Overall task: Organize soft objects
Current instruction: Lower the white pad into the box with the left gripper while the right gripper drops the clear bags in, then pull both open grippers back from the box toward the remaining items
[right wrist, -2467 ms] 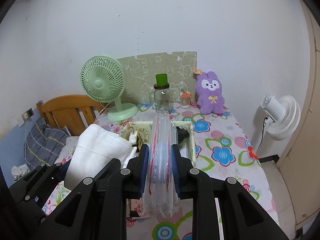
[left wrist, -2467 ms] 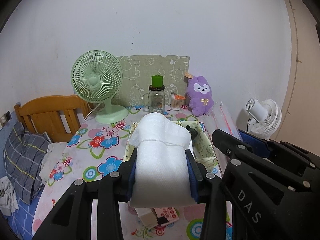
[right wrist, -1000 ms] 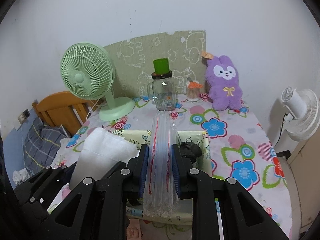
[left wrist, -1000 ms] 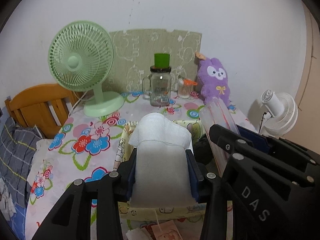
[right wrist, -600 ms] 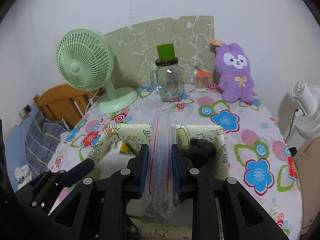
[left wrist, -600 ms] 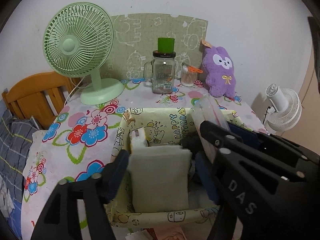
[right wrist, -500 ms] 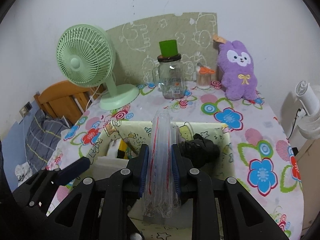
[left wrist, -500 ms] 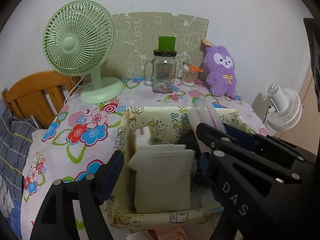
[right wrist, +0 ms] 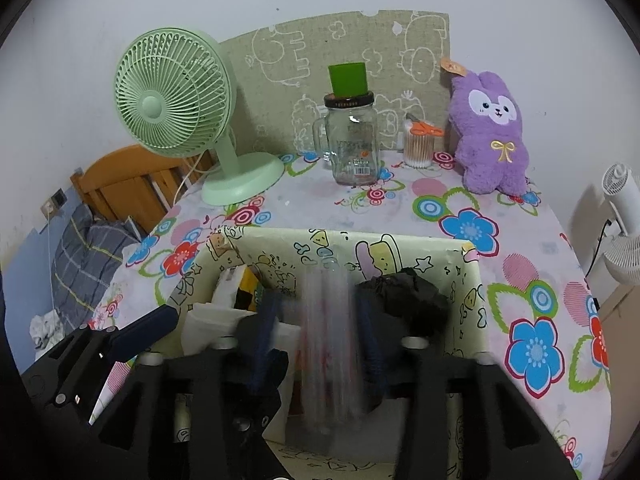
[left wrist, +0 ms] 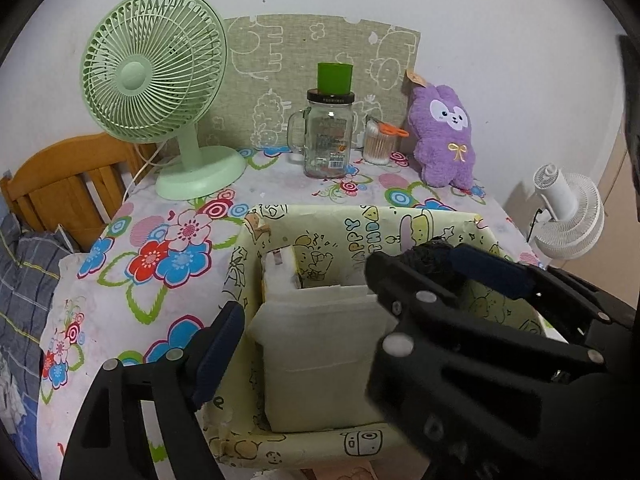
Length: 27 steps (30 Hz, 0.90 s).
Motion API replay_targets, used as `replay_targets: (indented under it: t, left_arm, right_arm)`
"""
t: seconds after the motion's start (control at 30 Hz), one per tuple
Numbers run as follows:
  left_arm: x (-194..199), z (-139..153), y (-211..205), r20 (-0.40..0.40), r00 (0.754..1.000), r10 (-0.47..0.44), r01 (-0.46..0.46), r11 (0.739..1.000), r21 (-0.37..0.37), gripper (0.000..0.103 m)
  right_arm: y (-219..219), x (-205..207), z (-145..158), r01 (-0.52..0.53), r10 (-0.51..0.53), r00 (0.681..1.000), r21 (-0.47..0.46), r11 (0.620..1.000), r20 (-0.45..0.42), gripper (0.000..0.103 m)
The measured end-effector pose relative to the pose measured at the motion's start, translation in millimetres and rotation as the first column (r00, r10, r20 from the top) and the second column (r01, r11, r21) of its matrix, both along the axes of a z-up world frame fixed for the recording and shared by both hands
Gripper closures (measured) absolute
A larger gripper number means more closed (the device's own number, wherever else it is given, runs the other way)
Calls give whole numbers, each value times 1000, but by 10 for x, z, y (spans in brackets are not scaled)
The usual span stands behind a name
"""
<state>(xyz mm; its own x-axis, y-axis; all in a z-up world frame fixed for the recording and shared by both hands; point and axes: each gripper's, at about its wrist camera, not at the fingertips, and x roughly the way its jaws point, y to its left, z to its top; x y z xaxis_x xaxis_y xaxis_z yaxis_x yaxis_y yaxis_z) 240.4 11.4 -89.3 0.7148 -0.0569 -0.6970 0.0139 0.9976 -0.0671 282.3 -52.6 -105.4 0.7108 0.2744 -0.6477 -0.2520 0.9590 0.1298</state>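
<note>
Between left gripper (left wrist: 304, 344) pads: white foam pad (left wrist: 320, 356) dropped upright into box (left wrist: 360, 216), jaws just spread; right gripper (right wrist: 320, 336) just unclamped, clear bag roll (right wrist: 326, 344) loose between, likely deposited for tidying.

Pretty clearly somebody's bedroom at home. There's a small table with a flower-print tablecloth (right wrist: 472, 200) pushed up against a plain white wall, and a wooden headboard (left wrist: 60, 184) right beside it with a grey plaid pillow (right wrist: 84, 248). On the table: a mint-green desk fan (left wrist: 154, 80), a glass mug jar (left wrist: 326, 140) with a green cup on top, a tub of cotton swabs (right wrist: 418, 148) and a purple plush bunny (right wrist: 490, 128). A white fan (left wrist: 568, 212) stands off to the right side.
</note>
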Motion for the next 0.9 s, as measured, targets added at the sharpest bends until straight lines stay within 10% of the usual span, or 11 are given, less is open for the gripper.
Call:
replay_targets:
  t: [0.9]
  left_arm:
    - [-593,404,-209,117,993,-34,30,999,33,0]
  right_arm:
    - [-248,-748,458,64,-65,992,10,998,112,14]
